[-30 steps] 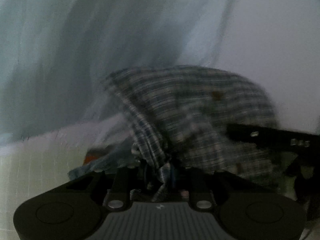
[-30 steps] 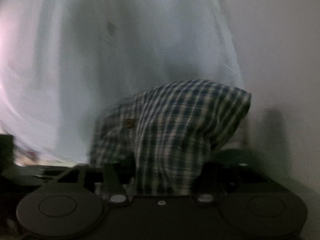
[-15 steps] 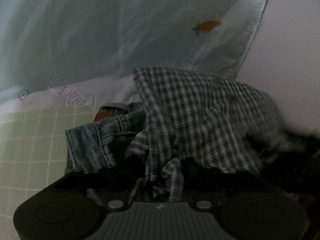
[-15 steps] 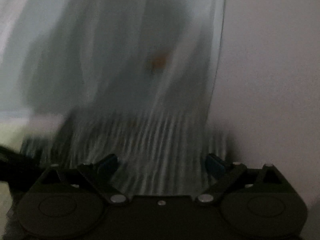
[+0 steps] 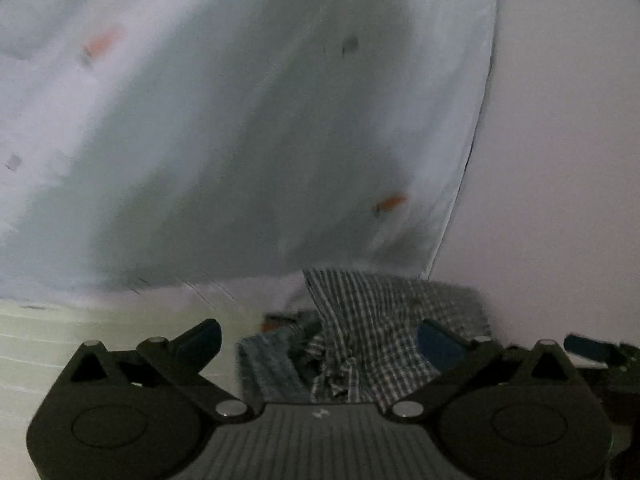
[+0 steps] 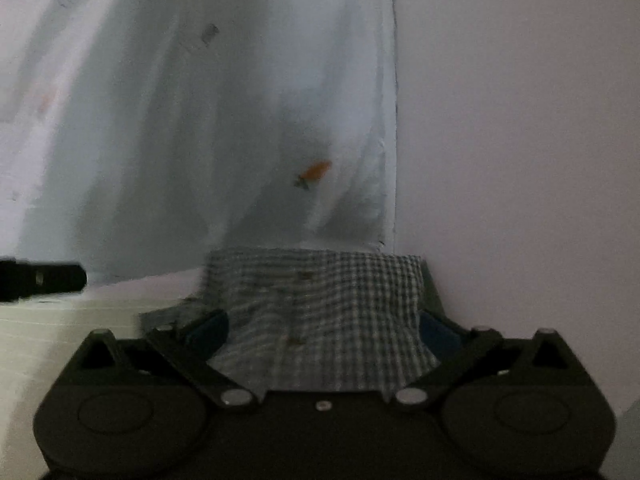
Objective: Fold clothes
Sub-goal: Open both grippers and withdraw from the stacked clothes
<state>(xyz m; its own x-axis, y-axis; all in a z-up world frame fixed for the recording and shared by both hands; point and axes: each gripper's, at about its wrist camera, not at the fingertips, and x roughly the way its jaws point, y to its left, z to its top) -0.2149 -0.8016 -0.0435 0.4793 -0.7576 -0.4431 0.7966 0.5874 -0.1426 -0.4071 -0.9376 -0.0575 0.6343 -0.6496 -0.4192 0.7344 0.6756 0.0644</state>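
A blue-and-white plaid shirt [image 5: 384, 316] lies crumpled on the pale mat, close to the wall. My left gripper [image 5: 320, 340] is open, its fingers spread on either side of the shirt's near edge and gripping nothing. In the right wrist view the same plaid shirt [image 6: 320, 304] fills the gap in front of my right gripper [image 6: 322, 328]. That gripper is open too, with the cloth lying loose between its fingers. A denim garment [image 5: 268, 356] lies bunched to the left of the shirt.
A pale blue sheet [image 5: 240, 140] with small orange carrot prints hangs behind the clothes. A plain wall [image 6: 520, 160] stands to the right. The pale gridded mat [image 5: 80, 320] stretches to the left. Part of the other gripper [image 6: 40, 278] pokes in at the left.
Both grippers were shut on the plaid shirt a second ago and held it up. The right opened first, then the left. The shirt has dropped onto the mat.
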